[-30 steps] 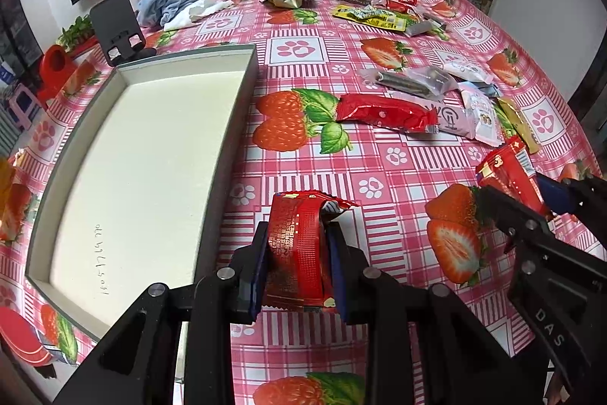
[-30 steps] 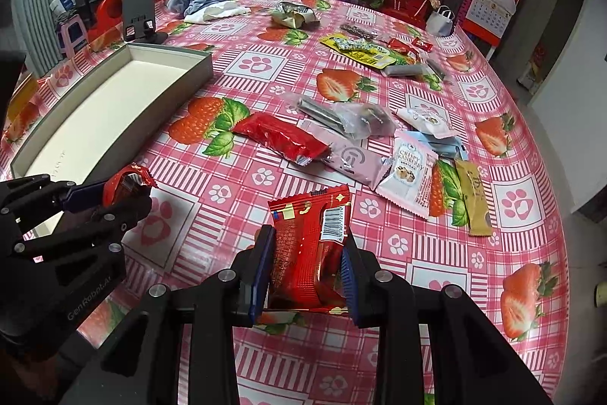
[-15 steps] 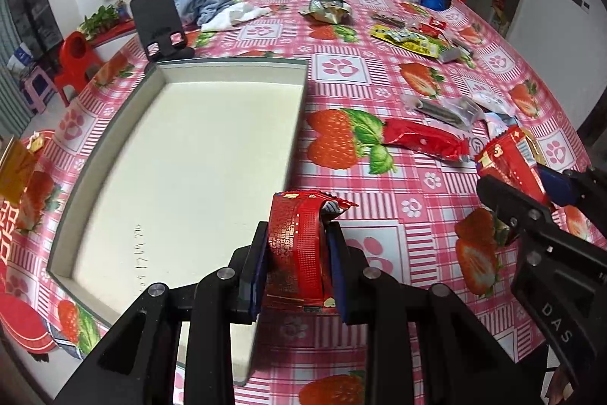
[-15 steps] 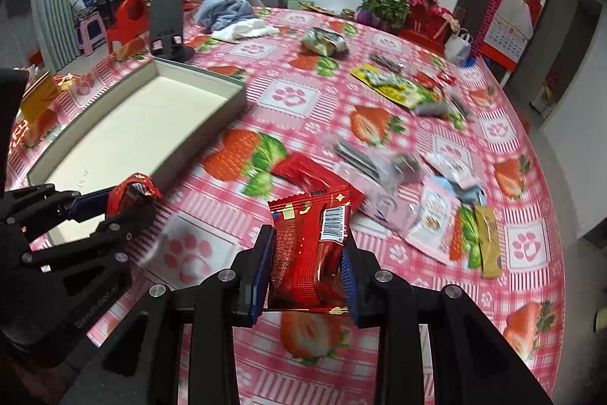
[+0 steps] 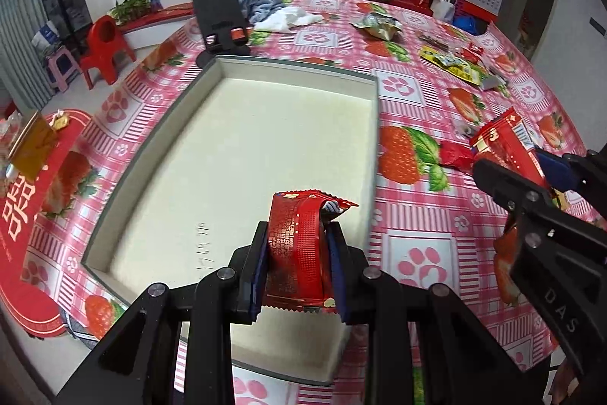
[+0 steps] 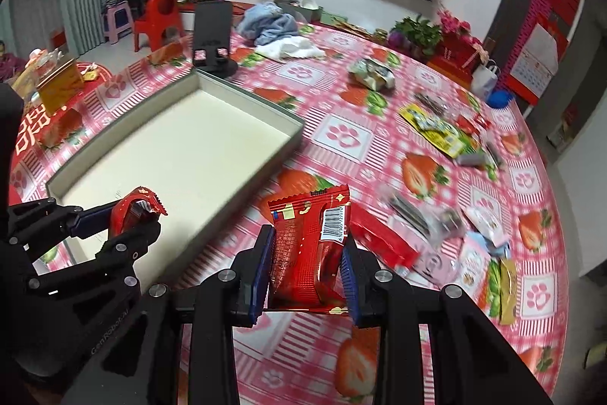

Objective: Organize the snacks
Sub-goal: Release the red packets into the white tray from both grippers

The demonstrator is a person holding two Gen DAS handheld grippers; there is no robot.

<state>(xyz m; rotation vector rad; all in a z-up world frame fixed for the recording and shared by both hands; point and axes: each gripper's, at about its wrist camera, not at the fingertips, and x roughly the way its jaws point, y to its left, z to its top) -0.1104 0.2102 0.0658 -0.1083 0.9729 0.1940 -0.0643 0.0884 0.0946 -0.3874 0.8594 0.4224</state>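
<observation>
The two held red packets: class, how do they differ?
The left packet hangs over the box; the right packet is over the tablecloth. The right packet shows a white barcode label; the left packet shows none. Both are red, upright and clamped.

Strawberry-print table (image 5: 425,245) bears shallow box (image 5: 373,124), scattered snack packets (image 6: 436,128)

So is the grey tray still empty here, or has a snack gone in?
Empty. The tray shows only its bare cream floor; both red packets are clamped in the grippers above it.
</observation>
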